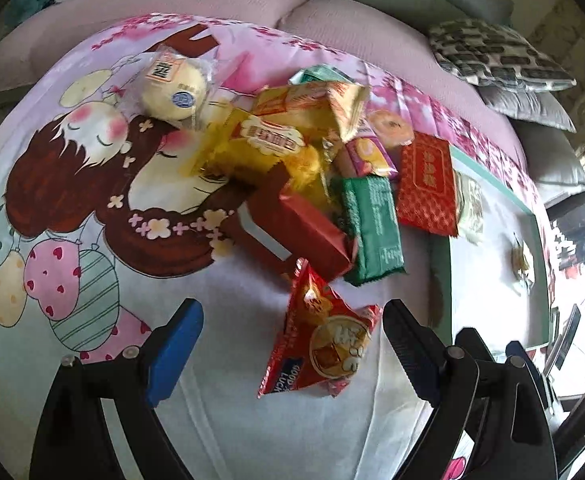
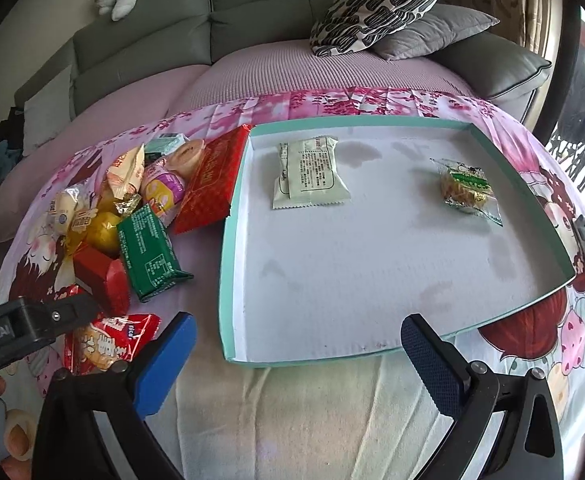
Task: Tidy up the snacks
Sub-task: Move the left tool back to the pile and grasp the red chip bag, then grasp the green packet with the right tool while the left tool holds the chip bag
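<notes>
We are hovering the left hand-held gripper (image 1: 292, 344) over the red bag (image 1: 320, 340), low centre of the left wrist view; jaws standing wide apart, straddling the bag, pads not touching it. The right hand-held gripper (image 2: 296, 360) is also standing apart and empty, poised over the near edge of the tray (image 2: 228, 280).

Where things are lying: the pile (image 1: 312, 152) is sitting mid-frame in the left view, on the printed cloth (image 1: 72, 208) covering the counter. Two snacks are already resting in the tray: the white pack (image 2: 310, 174) upper centre, the small clear pack (image 2: 466, 190) upper right.

Risks, as we are judging them:
- The bag is puffy and slick-looking; a pinch on its crimped corner may be slipping out mid-carry.
- The bag's upper corner is lying just beside the red box (image 1: 308, 228) and near the green pack (image 1: 372, 228); closing wide jaws could be dragging them.
- The cloth is loose and wrinkled; pads coming down too low may be catching it and tugging the pile.
- The two grippers are crowding each other, low right in the left view.

Room: tray floor mostly bare at centre and near side. Its left wall is standing between pile and floor, so carried snacks are needing lift over it. The red packet (image 2: 212, 180) is leaning on that wall.
</notes>
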The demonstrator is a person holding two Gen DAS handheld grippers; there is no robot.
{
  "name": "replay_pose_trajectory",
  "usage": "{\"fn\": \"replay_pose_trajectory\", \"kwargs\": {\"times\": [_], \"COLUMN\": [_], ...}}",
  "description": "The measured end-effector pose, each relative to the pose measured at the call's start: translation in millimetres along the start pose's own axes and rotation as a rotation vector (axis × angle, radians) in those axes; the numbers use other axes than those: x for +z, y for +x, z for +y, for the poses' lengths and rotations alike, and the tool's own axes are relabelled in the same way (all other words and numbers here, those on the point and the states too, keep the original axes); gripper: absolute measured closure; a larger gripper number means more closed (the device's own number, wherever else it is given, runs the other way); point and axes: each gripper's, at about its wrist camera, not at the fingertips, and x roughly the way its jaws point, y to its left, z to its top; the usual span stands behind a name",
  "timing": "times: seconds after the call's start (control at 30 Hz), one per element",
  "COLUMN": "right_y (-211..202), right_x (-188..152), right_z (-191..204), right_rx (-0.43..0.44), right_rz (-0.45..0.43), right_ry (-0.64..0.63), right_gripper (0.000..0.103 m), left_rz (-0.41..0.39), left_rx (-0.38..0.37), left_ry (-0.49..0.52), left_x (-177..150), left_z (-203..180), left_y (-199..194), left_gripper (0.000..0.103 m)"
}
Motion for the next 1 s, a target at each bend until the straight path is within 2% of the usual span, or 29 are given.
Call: {"fn": "replay_pose_trajectory", "kwargs": {"times": [0.13,0.2,0.37,0.4,0.7,0.9,1.0], "right_y": [1,1,2,1,2,-3,-5], "right_x": [0,-1,-1,-1,0,4,8], "right_z": [-1,-2,-1,-1,-2,3,14], "right_rx": [-0.007,-0.01,-0.01,-0.013,-0.014,0.002,0.025], "right_rz": [0.005,0.008,0.007,0.006,0.008,-0.023,-0.042], "right_ry": [0.009,0.012,0.014,0.012,0.013,-0.005,-0.043], "right_gripper": [0.0,0.0,0.0,0.0,0.0,0.0,0.0], "left_rz": [0.036,0.044,0.094,0.099,0.065,-0.013,-0.04], "left_rx": [-0.009,-0.017,-0.045,-0.051,-0.075,-0.068,-0.041], "left_ry": [0.018,0.023,0.029,0.029,0.028,-0.02,-0.058], "left_x": [1,0,-3,-4,-5,6,16], "left_z": [-5,-7,-10,-11,-6,11,22], "left_y": [9,11,21,21,7,-21,-27], "left_gripper": [0.012,0.015,0.048,0.05,0.052,0.053,0.053]}}
